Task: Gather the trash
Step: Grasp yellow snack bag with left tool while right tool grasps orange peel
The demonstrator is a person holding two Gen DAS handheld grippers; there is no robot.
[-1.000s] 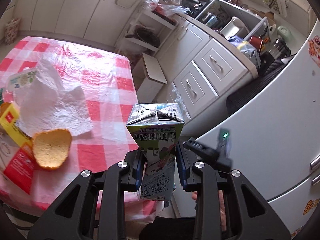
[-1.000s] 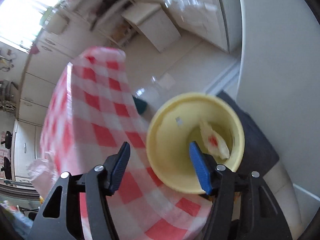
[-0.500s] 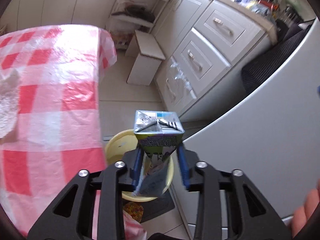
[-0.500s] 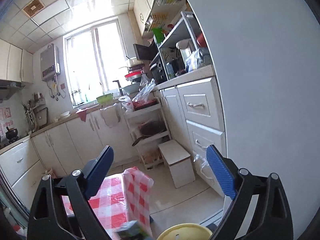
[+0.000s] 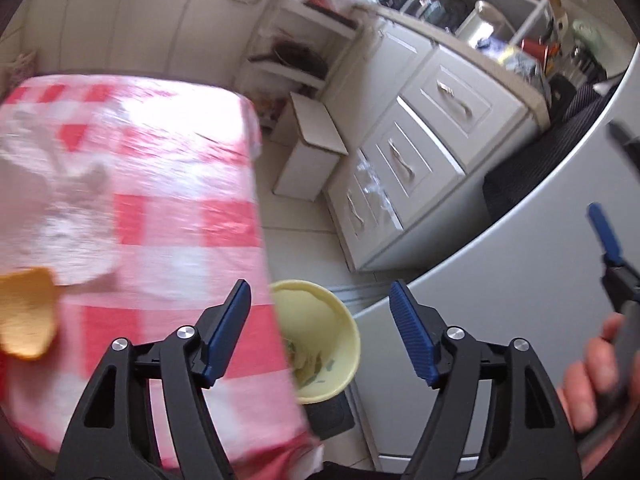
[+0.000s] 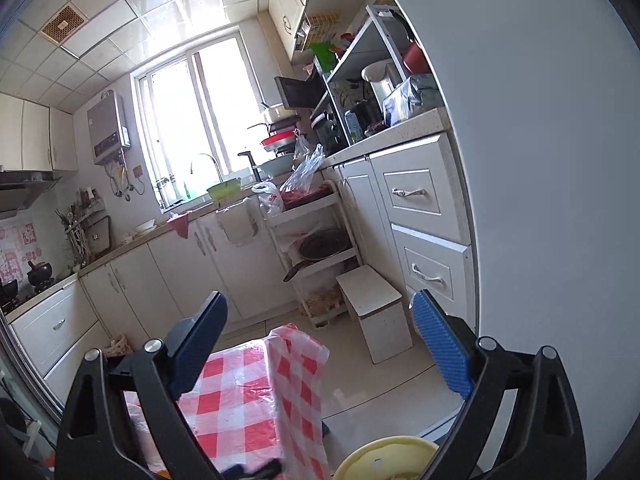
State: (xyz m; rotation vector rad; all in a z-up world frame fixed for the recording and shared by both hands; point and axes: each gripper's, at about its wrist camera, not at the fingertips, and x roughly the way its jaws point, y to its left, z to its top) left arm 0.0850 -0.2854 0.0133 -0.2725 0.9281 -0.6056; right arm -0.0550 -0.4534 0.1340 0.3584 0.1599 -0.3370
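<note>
Jaws of our left gripper [image 5: 320, 330] have just been opening, empty above the yellow bin [image 5: 320, 340] at lower centre, and the right gripper [image 6: 320, 350] gapes empty too, so next we judge a reach for the orange peel [image 5: 26, 314] at lower left.

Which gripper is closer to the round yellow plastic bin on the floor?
Left. The left gripper hangs open just above the round yellow plastic bin, beside the table edge. The right gripper is open, aimed across the kitchen, with the bin's rim at the bottom of its view.

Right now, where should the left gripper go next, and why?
Probably back over the table toward the orange chip. The left gripper has just been opening its jaws and nothing sits between them, while scraps lie in the yellow bin and the chip and white paper remain on the checked cloth.
</note>
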